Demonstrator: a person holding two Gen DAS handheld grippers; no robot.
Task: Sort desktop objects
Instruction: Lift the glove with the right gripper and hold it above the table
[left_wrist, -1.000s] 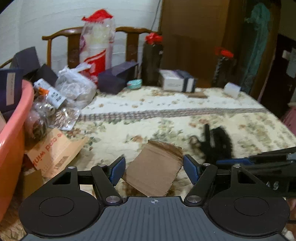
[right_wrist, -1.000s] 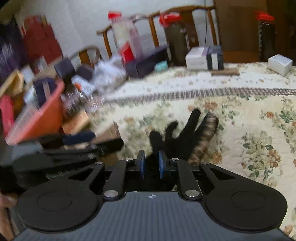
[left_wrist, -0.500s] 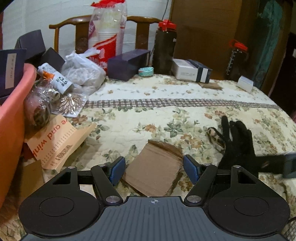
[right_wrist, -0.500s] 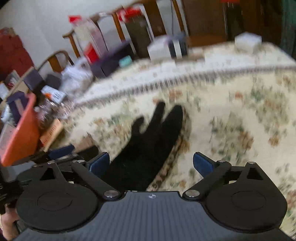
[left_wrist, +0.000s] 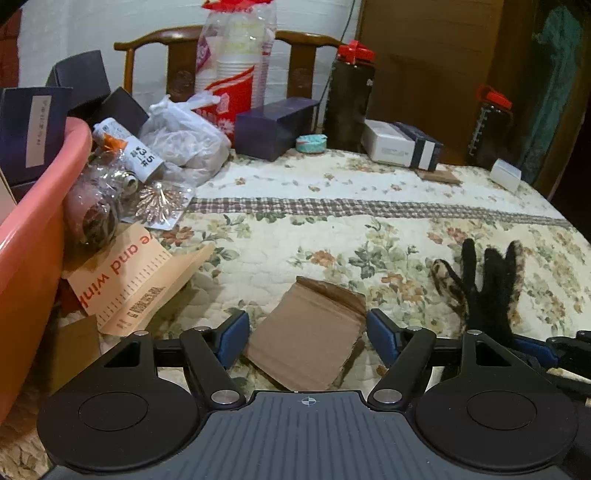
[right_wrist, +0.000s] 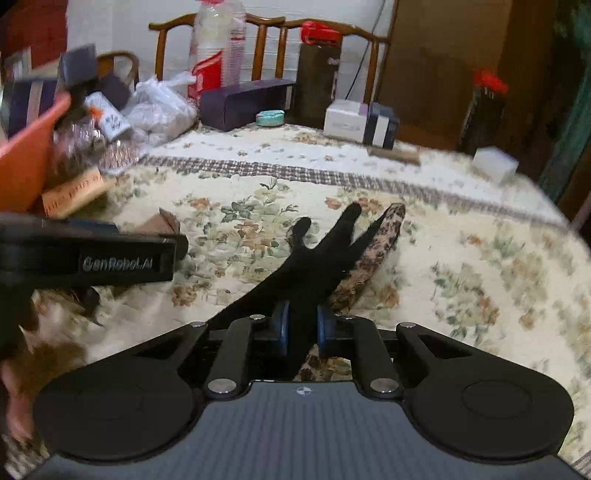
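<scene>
A black glove with leopard-print trim (right_wrist: 314, 258) lies on the floral cloth; it also shows at the right of the left wrist view (left_wrist: 487, 295). My right gripper (right_wrist: 303, 328) is shut on the glove's cuff. My left gripper (left_wrist: 308, 332) is open, its blue pads on either side of a flat brown cardboard piece (left_wrist: 310, 339) that lies on the cloth. The left gripper's body (right_wrist: 88, 258) shows at the left of the right wrist view.
A pink basin (left_wrist: 33, 229) stands at the left with boxes, bags and a printed paper sleeve (left_wrist: 129, 280) beside it. Dark boxes (left_wrist: 273, 125), a white box (left_wrist: 391, 144), a teal tin (left_wrist: 311, 143) and dark bottles (left_wrist: 349, 96) line the far edge before wooden chairs.
My right gripper opened over the glove half a second ago and has now shut on its cuff. The left gripper stays open around the cardboard.
</scene>
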